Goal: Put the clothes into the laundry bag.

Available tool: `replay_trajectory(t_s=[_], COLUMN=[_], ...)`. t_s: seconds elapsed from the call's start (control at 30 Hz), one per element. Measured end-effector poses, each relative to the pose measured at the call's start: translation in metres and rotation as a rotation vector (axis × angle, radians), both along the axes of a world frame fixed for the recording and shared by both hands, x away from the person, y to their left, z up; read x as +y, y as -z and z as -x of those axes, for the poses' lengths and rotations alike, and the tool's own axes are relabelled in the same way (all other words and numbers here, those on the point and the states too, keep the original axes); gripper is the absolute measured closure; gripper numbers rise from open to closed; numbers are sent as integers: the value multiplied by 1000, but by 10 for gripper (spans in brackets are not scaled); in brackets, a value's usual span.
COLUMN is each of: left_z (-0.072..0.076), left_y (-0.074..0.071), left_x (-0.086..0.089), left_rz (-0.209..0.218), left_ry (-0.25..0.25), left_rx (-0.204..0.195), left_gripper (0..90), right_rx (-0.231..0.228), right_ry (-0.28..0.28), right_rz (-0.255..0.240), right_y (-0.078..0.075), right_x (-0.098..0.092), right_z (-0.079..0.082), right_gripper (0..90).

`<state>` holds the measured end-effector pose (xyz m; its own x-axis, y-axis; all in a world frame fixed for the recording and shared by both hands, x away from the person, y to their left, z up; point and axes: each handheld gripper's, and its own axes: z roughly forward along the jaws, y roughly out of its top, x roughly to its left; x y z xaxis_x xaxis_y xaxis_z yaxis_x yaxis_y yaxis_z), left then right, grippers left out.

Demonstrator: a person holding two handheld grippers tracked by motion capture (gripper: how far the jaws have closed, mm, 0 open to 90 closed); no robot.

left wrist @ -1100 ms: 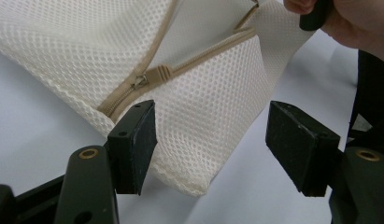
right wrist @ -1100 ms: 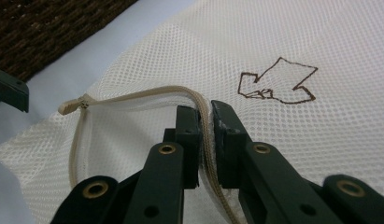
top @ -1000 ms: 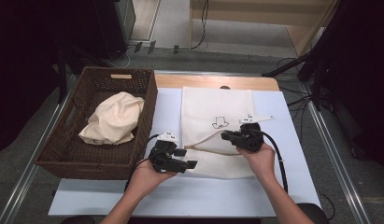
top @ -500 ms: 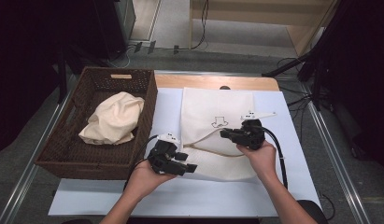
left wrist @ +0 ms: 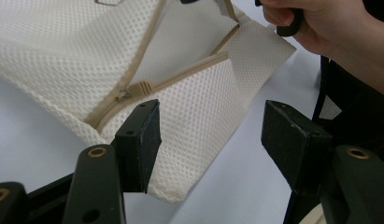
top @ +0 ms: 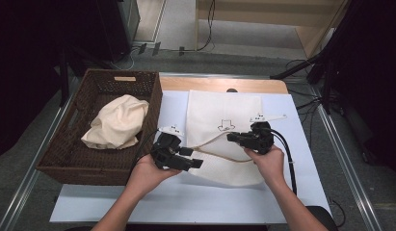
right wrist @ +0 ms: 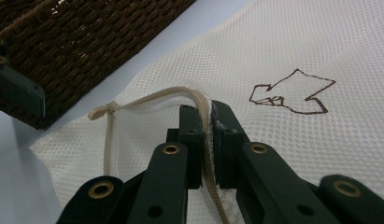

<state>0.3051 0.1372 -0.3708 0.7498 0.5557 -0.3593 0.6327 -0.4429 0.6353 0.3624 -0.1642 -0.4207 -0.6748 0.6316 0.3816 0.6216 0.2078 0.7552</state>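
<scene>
a dim room with dark floor surrounds a table (top: 301,192) covered by a pale blue-white sheet, seen from the high view. at the left of the table sits a brown wicker basket (top: 65,149) holding a bundled cream cloth (top: 116,122). a cream mesh laundry bag (top: 224,108) lies flat in the middle of the sheet, just right of the basket, with a small arrow mark (top: 226,125) on it and its tan zipper edge (top: 212,139) lifted in a curve at the near side. the left gripper (top: 193,162) is held at the bag's near left corner, beside the basket's near right corner; the right gripper (top: 232,137) is at the bag's near middle, on the lifted zipper edge.

in the left gripper view, the left gripper (left wrist: 213,135) has its jaws well apart, with the bag's corner (left wrist: 180,186) lying under and between them, the pads not pressing it. the zipper pull (left wrist: 126,92) sits just beyond the left jaw. the person's right hand (left wrist: 320,23) shows at the far right.

in the right gripper view, the right gripper (right wrist: 209,140) has its jaws clamped together on the zipper edge (right wrist: 199,100) with a fold of mesh. the arrow mark (right wrist: 292,93) lies to the right, the basket (right wrist: 87,42) at the far left.
</scene>
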Motion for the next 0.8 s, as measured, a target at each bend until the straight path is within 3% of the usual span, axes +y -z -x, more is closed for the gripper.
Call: replay_trajectory(t_s=[0.23,0.6,0.8], left_z=[-11,-23,-29], left_y=[-19,-44,-49], left_x=[11,38,50], left_rz=[-10,-40,-55], left_ry=[-3,-27,-46], left_rx=[2,-12,-10], left_gripper=[354,346,346], right_rx=[36,23,21], right_ry=[10,10,9], right_rz=[-7,1,5], right_y=[0,0,-1], right_x=[1,1,2], right_z=[-1,0,1], right_gripper=[842,835,828])
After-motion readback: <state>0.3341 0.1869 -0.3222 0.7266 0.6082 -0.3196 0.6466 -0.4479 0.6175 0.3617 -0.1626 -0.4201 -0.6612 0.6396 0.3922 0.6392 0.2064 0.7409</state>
